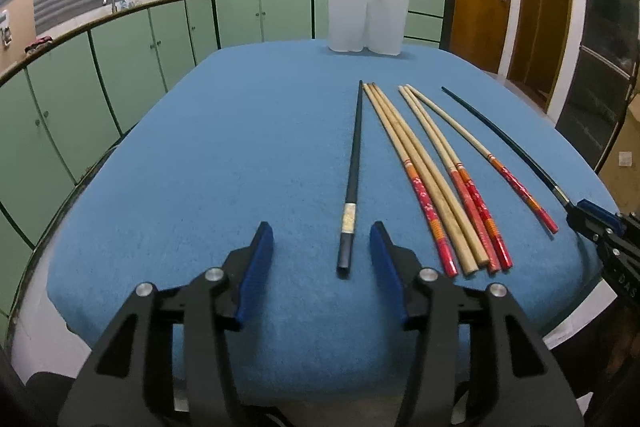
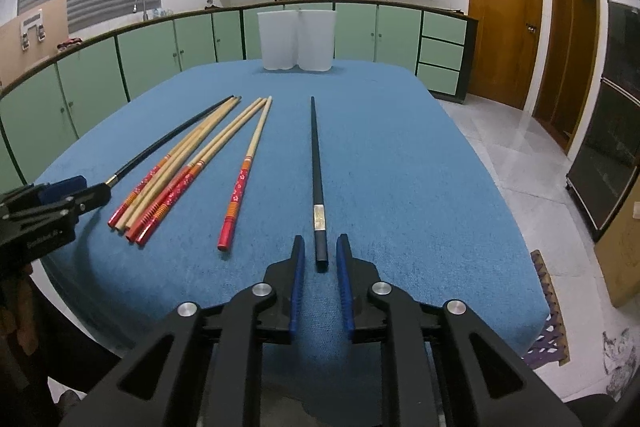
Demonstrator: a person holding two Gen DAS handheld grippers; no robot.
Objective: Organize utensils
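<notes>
Several chopsticks lie on the blue table cloth (image 1: 240, 147). In the left wrist view a black chopstick (image 1: 354, 167) lies with its butt end between my open left gripper (image 1: 322, 239) fingers, untouched. Bamboo chopsticks with red ends (image 1: 432, 179) lie to its right. In the right wrist view a second black chopstick (image 2: 317, 171) lies with its butt between the fingers of my right gripper (image 2: 320, 251), jaws narrowly open on either side, not touching. The bamboo ones (image 2: 188, 167) lie to the left. A twin white holder (image 1: 366, 21) stands at the far edge and also shows in the right wrist view (image 2: 296, 41).
The right gripper (image 1: 600, 223) shows at the right edge of the left wrist view; the left gripper (image 2: 60, 199) shows at the left of the right wrist view. Green kitchen cabinets (image 2: 160, 55) stand behind the table. The table's front edge is just below both grippers.
</notes>
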